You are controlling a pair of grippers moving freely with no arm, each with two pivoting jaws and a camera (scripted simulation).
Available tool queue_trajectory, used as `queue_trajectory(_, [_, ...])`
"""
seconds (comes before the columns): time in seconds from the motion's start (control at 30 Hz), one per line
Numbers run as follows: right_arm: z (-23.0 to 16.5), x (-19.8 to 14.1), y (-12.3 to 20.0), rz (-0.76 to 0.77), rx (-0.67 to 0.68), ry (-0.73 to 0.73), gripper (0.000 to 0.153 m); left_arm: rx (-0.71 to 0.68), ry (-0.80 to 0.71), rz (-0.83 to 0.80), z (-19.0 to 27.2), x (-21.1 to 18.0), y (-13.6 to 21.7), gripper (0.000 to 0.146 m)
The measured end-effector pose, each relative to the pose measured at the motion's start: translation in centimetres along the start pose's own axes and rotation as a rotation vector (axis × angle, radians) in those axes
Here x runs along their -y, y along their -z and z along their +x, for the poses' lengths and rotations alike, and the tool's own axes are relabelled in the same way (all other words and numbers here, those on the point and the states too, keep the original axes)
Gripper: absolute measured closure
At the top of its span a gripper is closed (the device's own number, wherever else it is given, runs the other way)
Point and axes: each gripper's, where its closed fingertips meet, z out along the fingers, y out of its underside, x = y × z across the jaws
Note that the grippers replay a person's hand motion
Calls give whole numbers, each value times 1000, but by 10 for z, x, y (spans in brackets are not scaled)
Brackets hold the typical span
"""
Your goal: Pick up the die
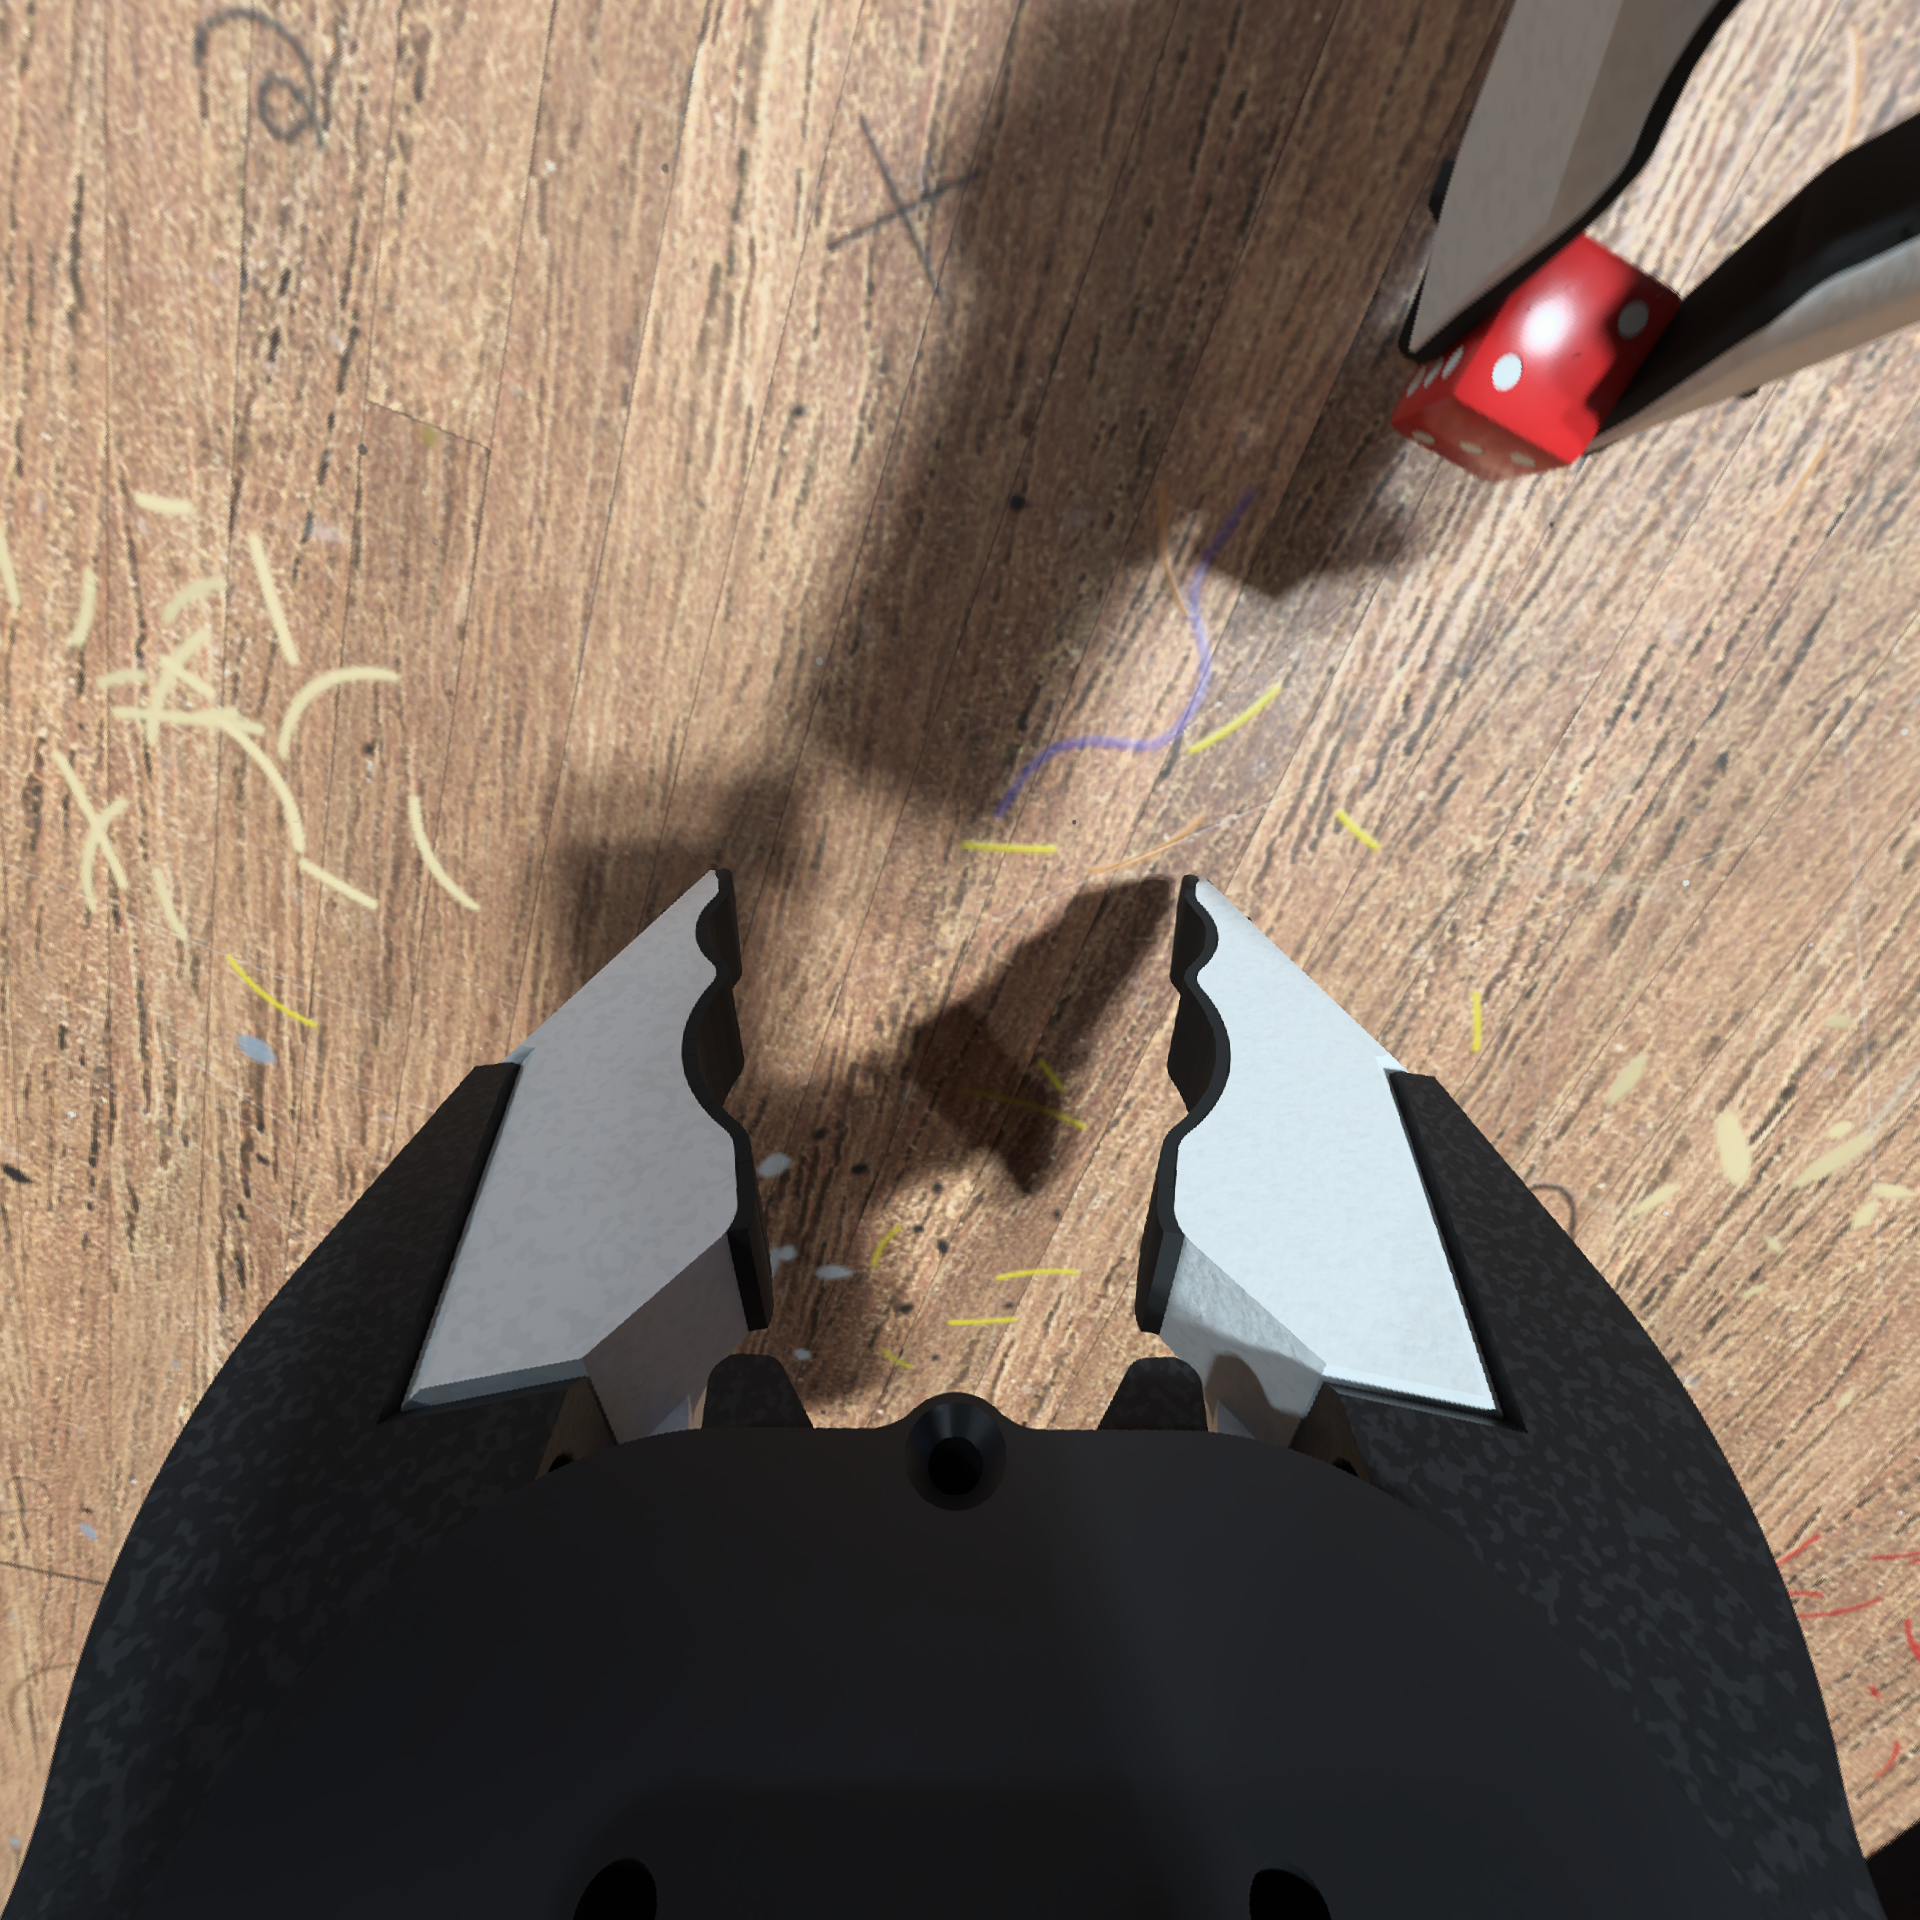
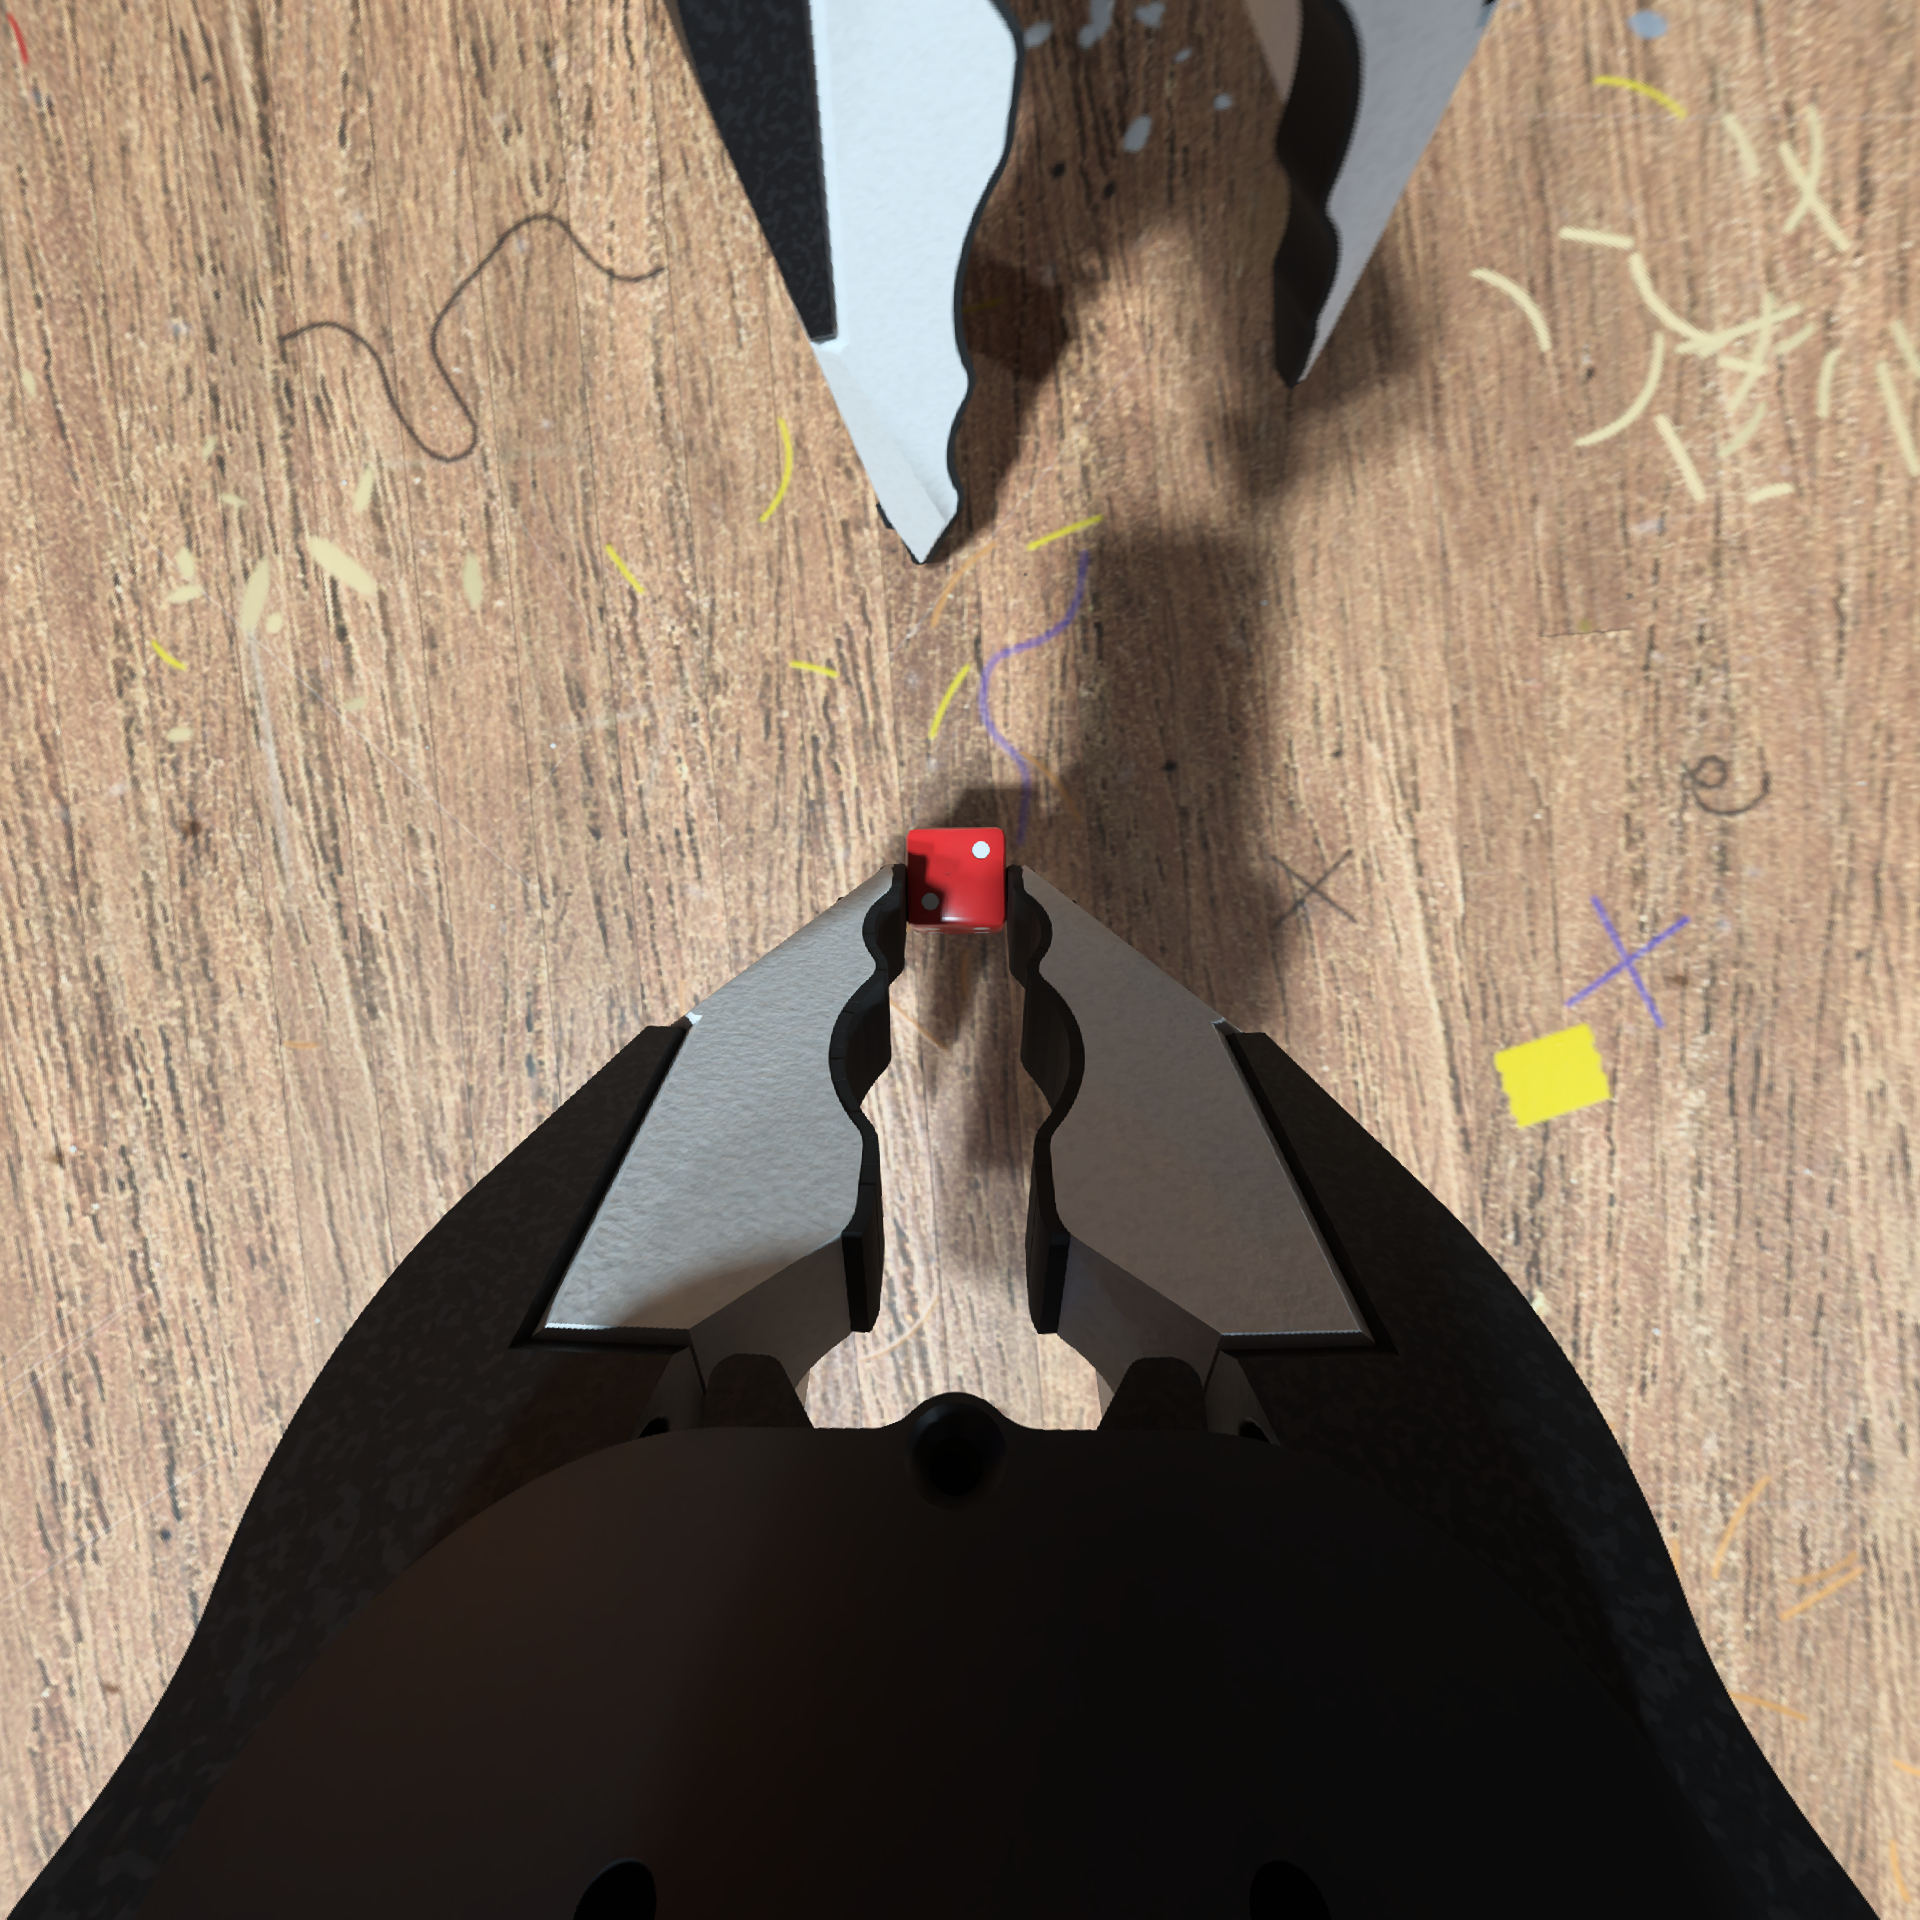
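The die (image 2: 956,875) is a small red cube with white pips. My right gripper (image 2: 954,883) is shut on it, pinching it between the very tips of its fingers. In the left wrist view the die (image 1: 1538,358) shows at the top right, held between the right gripper's fingers (image 1: 1496,197), with its shadow on the wood below. My left gripper (image 1: 951,894) is open and empty over the wooden surface, well to the lower left of the die. It also shows at the top of the right wrist view (image 2: 1112,457), facing the die.
The surface is brown wooden planks (image 1: 520,416) marked with coloured scribbles and flecks. A small yellow square patch (image 2: 1551,1074) lies flat to the right of my right gripper.
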Motion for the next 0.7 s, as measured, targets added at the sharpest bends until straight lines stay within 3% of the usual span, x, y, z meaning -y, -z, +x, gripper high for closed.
queue_trajectory(0.23, [-9, -3, -11, -45, -10, -52, 134, -11, 2, -25, 2, 0, -1, 61])
queue_trajectory(0.7, [-29, -9, -15, -41, -88, -340, 134, -36, 72, -5, 6, -1, -3, 63])
